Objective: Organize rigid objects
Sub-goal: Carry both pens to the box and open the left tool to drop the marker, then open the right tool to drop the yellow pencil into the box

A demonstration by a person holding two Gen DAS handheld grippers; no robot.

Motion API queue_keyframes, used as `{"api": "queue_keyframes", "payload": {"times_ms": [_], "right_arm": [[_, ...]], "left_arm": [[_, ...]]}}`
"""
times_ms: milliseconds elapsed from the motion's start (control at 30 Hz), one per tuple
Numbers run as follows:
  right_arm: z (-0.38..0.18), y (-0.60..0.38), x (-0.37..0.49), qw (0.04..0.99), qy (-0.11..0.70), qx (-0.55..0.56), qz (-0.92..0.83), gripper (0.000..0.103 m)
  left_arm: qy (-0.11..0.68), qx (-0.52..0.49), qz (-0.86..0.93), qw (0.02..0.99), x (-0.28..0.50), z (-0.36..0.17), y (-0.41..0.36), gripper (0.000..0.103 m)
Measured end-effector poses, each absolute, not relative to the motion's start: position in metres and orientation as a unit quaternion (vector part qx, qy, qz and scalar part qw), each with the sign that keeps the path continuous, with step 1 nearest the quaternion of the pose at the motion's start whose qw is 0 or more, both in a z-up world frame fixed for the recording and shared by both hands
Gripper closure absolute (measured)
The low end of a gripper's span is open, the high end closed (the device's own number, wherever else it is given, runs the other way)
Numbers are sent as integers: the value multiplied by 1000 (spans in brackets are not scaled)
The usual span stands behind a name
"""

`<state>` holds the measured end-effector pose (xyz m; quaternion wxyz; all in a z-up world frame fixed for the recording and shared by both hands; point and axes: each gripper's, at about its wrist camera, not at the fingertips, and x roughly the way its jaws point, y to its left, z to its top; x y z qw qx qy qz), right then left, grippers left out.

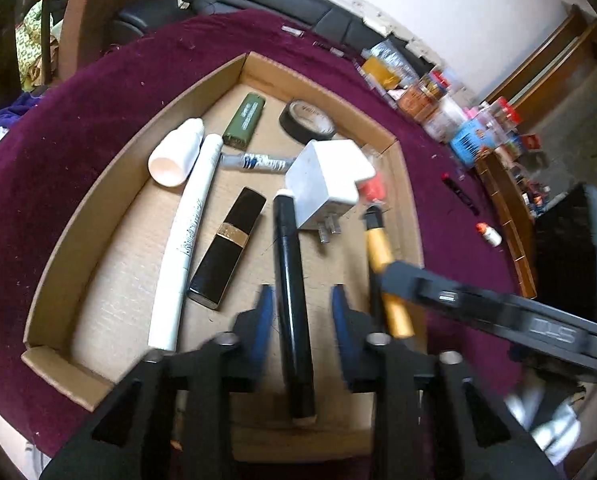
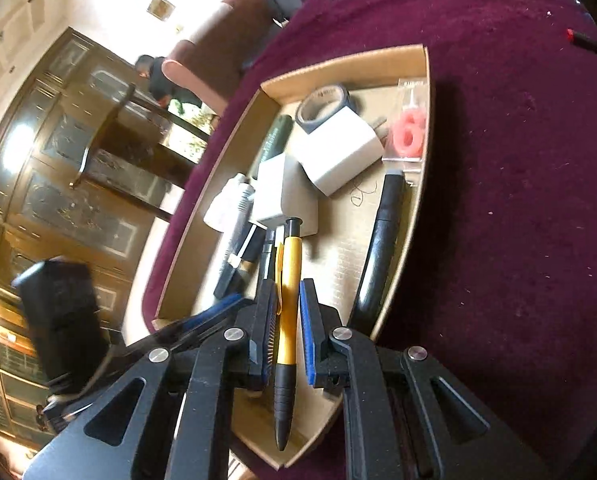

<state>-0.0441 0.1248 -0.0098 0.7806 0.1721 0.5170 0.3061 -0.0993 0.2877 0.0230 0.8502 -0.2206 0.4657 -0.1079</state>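
Two pens sit between my jaws, one per hand, both over the cardboard tray (image 1: 98, 216). My right gripper (image 2: 286, 300) reaches in from the bottom of its frame, its blue pads pressed against the yellow pen (image 2: 287, 280), which points away from me with its black grip end toward the lens. In the left view that same gripper enters from the right edge, slanted down onto the yellow pen (image 1: 382, 264). My left gripper (image 1: 302, 316) comes in from the bottom centre with jaws apart, straddling the black pen (image 1: 290, 304) without touching it; the pen lies flat on the tray floor.

Further up the tray lie a black lipstick case (image 1: 230, 248) with a gold band, a long white tube (image 1: 190, 240) with print too blurred to read, a white charger cube (image 1: 326, 184), an olive lighter (image 1: 242, 120) and a roll of black tape (image 1: 308, 120). Around the tray spreads the maroon cloth (image 1: 98, 92). Lettering on the right gripper's side is blurred.
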Motion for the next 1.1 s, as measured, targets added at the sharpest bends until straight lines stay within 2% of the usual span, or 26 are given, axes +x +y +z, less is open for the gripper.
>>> {"api": "queue_keyframes", "payload": {"times_ms": [200, 400, 667, 700, 733, 800, 900, 933, 967, 1100], "right_arm": [[-15, 134, -44, 783, 527, 155, 293, 89], [3, 133, -38, 813, 494, 143, 273, 87], [15, 157, -17, 825, 482, 119, 270, 87], [18, 162, -16, 831, 478, 101, 265, 80], [20, 168, -14, 836, 476, 82, 260, 66], [22, 181, -11, 845, 471, 48, 247, 49], [16, 191, -6, 851, 473, 19, 226, 51], [13, 190, -3, 847, 481, 24, 223, 71], [7, 186, 1, 836, 496, 47, 230, 78], [-1, 157, 7, 794, 532, 151, 253, 78]], "left_arm": [[419, -217, -103, 876, -117, 45, 303, 44], [383, -199, -79, 899, -127, 55, 319, 43], [376, -199, -42, 904, -132, 49, 339, 43], [377, -203, -39, 903, -133, 48, 342, 43], [376, -205, -38, 903, -133, 47, 344, 43], [376, -208, -35, 903, -134, 47, 348, 43], [377, -209, -37, 902, -133, 46, 349, 43], [379, -210, -39, 900, -132, 45, 349, 43], [380, -211, -41, 900, -132, 44, 348, 43], [384, -220, -45, 896, -131, 41, 352, 43]]}}
